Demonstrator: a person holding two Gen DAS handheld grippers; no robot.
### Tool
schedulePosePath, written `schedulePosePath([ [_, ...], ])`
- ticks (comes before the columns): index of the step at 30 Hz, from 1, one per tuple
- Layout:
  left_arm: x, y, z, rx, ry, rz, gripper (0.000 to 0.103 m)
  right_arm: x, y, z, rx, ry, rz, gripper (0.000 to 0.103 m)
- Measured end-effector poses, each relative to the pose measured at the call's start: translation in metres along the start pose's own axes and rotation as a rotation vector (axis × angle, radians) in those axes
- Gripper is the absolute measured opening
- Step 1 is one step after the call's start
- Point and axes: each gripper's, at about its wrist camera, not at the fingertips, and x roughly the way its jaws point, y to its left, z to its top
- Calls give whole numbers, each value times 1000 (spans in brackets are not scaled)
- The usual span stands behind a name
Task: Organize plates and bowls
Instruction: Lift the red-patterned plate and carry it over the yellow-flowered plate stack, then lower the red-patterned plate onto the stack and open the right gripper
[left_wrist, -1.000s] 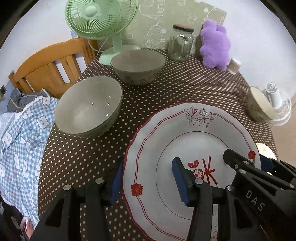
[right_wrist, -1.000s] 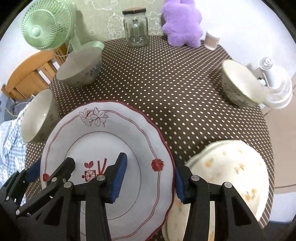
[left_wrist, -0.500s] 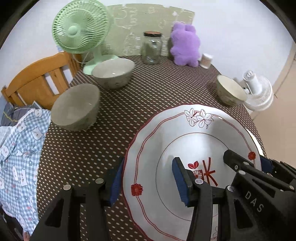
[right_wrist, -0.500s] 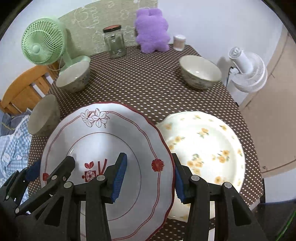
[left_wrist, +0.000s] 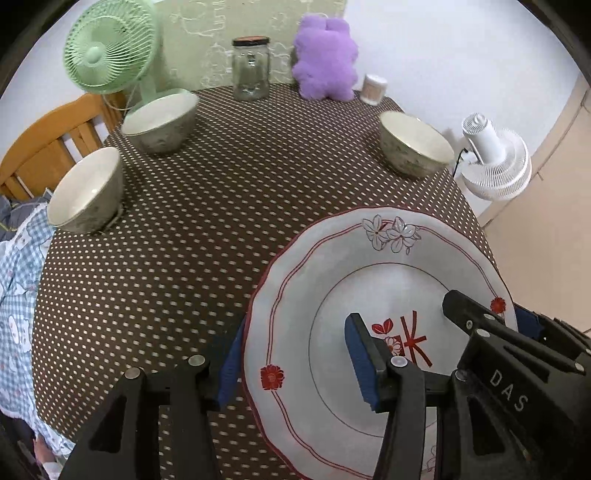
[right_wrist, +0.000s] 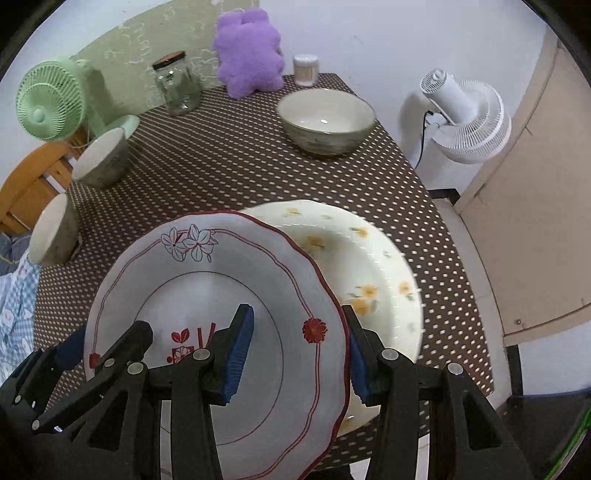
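You have the red-rimmed plate (right_wrist: 207, 295) pinched at opposite edges: the left gripper (left_wrist: 295, 365) has its jaws clamped over the plate's left rim, the right gripper (right_wrist: 299, 350) over its right rim, one pad on top and one beneath. The plate hangs above the counter (right_wrist: 236, 162), partly overlapping the yellow-flowered plate (right_wrist: 369, 269) just beyond and right of your right jaws. Carry it rightward with both hands matched, keep it level, centre it over the flowered plate, lower until the rims nest, then release both together.
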Motion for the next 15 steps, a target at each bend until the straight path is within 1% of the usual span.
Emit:
schedulePosePath([
  [6,16,-25,-1,-30,31,12,52,13,-25,5,-31,31,4,50],
  [11,29,-43,1,-74,65,18,52,26,-38,10,-63,51,13,50],
  [15,35,-51,5,-66,58,55,52,36,-49,12,-63,74,40,50],
])
